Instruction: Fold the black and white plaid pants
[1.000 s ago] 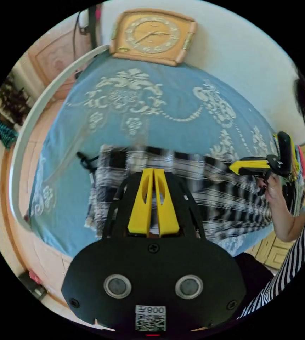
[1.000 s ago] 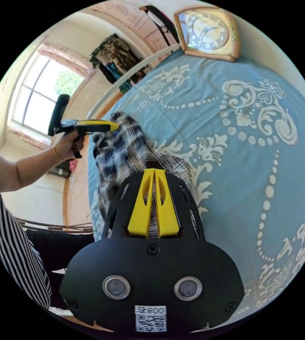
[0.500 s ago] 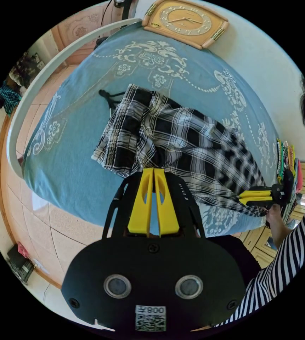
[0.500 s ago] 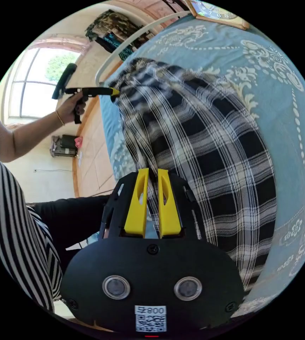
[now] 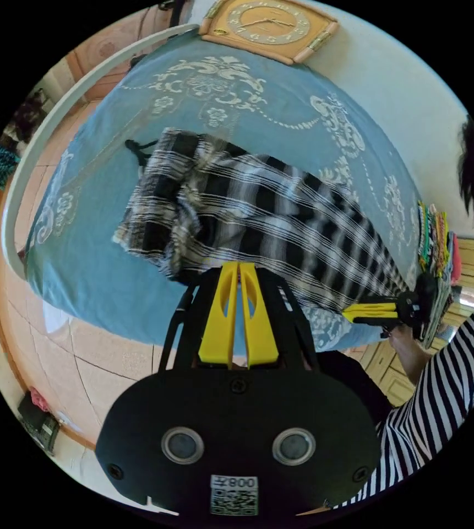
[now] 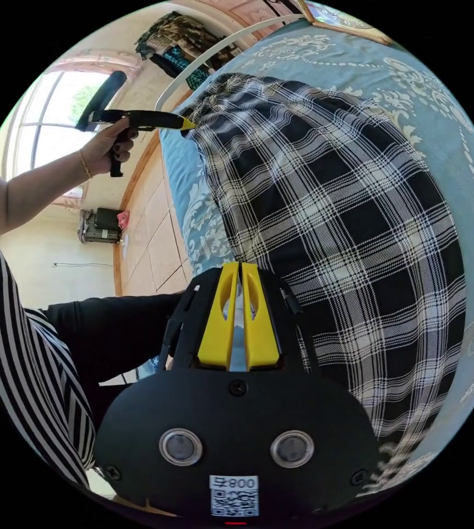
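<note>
The plaid pants (image 6: 336, 209) lie spread lengthwise on the blue bed (image 5: 281, 110), along its near edge, one end bunched toward the bed's curved white rail (image 5: 55, 127). In the left gripper view the left gripper (image 5: 238, 268) has its jaws pressed together, tips at the pants' near edge; whether cloth is pinched between them I cannot tell. The right gripper (image 6: 239, 268) is likewise closed at the pants' edge, with its grip on the cloth unclear. A hand (image 6: 107, 146) holds the left gripper at the waistband corner. A clock (image 5: 267, 25) leans at the bed's far edge.
</note>
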`<action>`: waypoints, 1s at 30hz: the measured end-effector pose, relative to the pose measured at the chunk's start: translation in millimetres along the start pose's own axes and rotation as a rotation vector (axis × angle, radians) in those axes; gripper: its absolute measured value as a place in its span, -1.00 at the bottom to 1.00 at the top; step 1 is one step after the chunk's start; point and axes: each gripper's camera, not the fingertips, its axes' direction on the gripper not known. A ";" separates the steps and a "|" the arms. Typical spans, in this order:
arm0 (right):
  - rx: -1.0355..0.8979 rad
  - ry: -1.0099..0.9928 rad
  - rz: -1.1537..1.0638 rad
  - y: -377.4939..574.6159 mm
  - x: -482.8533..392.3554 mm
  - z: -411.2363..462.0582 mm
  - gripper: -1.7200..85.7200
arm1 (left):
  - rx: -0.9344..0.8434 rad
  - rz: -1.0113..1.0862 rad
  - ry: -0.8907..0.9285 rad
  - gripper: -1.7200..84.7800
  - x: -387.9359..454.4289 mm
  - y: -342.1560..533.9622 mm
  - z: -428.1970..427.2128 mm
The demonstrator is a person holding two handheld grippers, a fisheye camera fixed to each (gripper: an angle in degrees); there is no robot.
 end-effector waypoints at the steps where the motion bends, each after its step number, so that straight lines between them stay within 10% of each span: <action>1: 0.005 -0.013 0.009 1.0 0.9 0.6 -0.94 | -0.021 0.053 0.017 -0.95 15.3 -4.8 8.9; 15: 0.254 -0.047 0.534 132.1 17.4 -79.6 -0.95 | -0.237 0.222 0.175 -0.95 82.9 -50.8 50.5; 30: 0.850 -0.075 1.189 356.7 6.4 -145.4 -0.85 | -0.445 1.256 0.557 -0.85 401.2 -109.6 164.7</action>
